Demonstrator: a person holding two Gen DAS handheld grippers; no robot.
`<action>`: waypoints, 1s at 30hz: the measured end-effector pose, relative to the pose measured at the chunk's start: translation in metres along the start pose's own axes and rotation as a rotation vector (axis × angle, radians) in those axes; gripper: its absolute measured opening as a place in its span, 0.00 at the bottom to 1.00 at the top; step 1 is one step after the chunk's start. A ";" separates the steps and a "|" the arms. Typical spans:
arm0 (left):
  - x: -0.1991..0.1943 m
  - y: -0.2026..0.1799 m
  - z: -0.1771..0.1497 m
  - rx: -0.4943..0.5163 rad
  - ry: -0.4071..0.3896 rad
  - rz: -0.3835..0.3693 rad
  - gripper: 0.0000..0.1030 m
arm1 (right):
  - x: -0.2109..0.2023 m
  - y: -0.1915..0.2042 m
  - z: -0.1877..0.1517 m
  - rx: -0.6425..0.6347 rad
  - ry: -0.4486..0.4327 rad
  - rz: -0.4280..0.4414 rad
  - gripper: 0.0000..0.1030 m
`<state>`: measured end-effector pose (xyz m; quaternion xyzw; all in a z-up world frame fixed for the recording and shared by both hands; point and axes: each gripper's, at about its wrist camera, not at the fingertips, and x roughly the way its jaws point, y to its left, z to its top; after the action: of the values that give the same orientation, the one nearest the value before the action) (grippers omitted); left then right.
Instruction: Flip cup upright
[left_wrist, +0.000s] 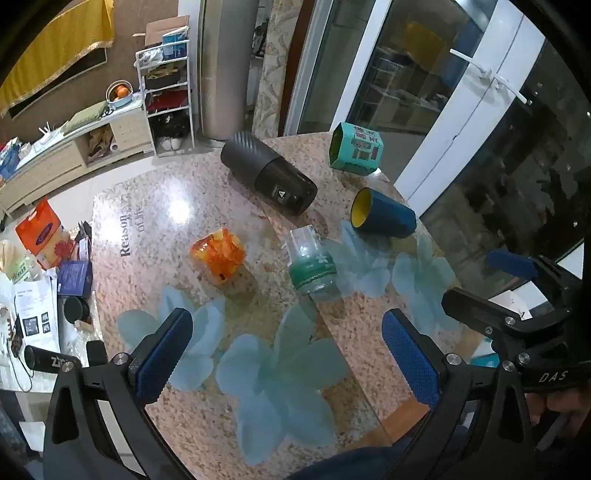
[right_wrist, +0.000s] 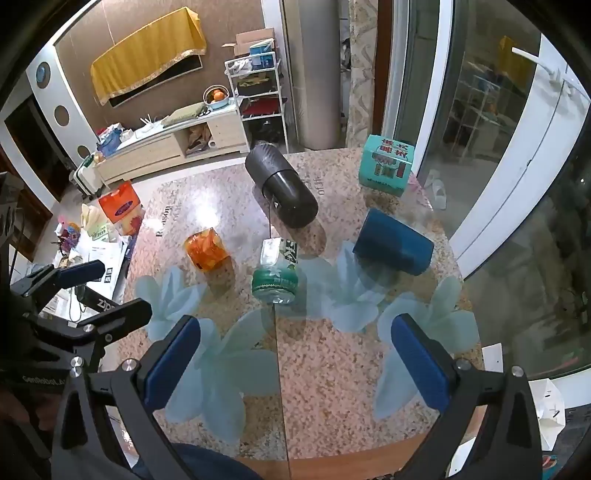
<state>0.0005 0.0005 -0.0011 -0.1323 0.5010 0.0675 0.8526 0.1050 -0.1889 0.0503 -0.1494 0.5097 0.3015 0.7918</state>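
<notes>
A dark blue cup (left_wrist: 384, 217) with a yellow inside lies on its side at the right of the glass-topped table, its mouth facing left. In the right wrist view the cup (right_wrist: 393, 246) shows only its blue wall. My left gripper (left_wrist: 288, 354) is open and empty, above the table's near part. My right gripper (right_wrist: 295, 354) is open and empty, also above the near part, well short of the cup. The right gripper's fingers (left_wrist: 511, 263) show at the right edge of the left wrist view.
A large black cylinder (left_wrist: 269, 173) lies at the back. A teal box (left_wrist: 356, 148) stands behind the cup. A clear jar with a green band (left_wrist: 312, 264) and an orange packet (left_wrist: 218, 256) lie mid-table. The table edge (left_wrist: 402, 192) runs close behind the cup.
</notes>
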 end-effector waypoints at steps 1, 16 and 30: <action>0.001 0.000 0.000 -0.010 0.004 -0.005 1.00 | 0.000 -0.001 0.000 0.010 -0.003 0.020 1.00; 0.001 -0.001 0.002 -0.019 -0.020 -0.023 0.99 | -0.001 0.003 0.001 -0.003 -0.002 0.008 1.00; 0.002 -0.002 0.004 -0.011 -0.009 -0.022 0.99 | 0.001 0.001 0.000 -0.007 -0.001 0.008 1.00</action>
<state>0.0054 -0.0007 -0.0012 -0.1421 0.4954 0.0612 0.8548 0.1043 -0.1874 0.0489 -0.1498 0.5091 0.3065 0.7902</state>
